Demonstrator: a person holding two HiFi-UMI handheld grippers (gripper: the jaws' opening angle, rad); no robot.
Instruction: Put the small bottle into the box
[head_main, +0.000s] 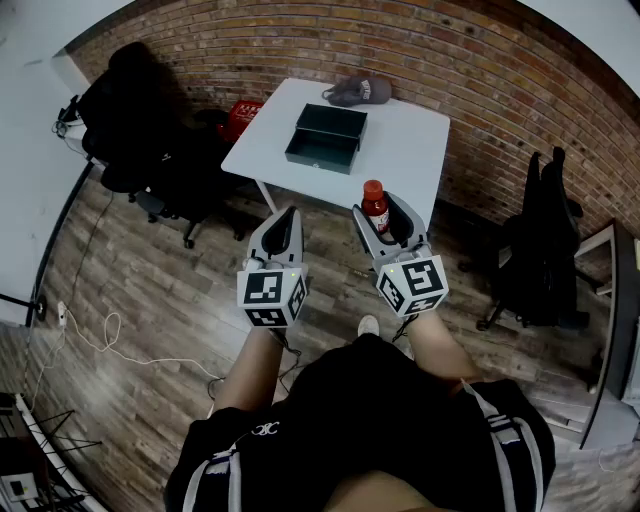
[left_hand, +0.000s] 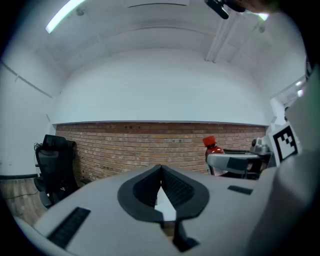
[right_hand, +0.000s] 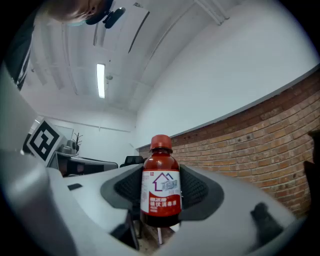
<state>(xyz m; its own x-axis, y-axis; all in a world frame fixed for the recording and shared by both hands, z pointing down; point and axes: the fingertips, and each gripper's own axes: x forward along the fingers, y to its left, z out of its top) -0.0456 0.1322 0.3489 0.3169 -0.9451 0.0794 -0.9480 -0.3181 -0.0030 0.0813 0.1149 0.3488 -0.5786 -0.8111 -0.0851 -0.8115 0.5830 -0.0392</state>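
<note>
You have the small bottle (right_hand: 161, 186) in hand. Your right gripper (head_main: 386, 222) is clamped on it, with a pad pressing each side of the label. The bottle stands upright with its red cap on top, lifted clear of any surface. In the head view it sits just right of centre, low in front of you and over the wooden floor. So the pickup looks done, and the carry and the placing are left.

The box (head_main: 318, 160) is in the upper middle of the head view, on the white table (head_main: 415, 135). It is dark, open at the top and, as far as you can see into it, holds nothing. It is well apart from the bottle, so you have to bring the bottle over the table's near edge before you can lower it in.

Your left gripper (head_main: 289, 215) is just beside the right one, with its jaws closed tip to tip on nothing.

Little blocks the way. A grey cap (head_main: 360, 90) lies on the table beyond the box, clear of its opening. A red crate (head_main: 240, 118) sits by the table's left edge. A black office chair (head_main: 140, 120) stands at the upper left and another chair (head_main: 540, 240) at the right, both off your line. A pale cable (head_main: 100, 340) trails on the floor at the lower left, away from your feet.
</note>
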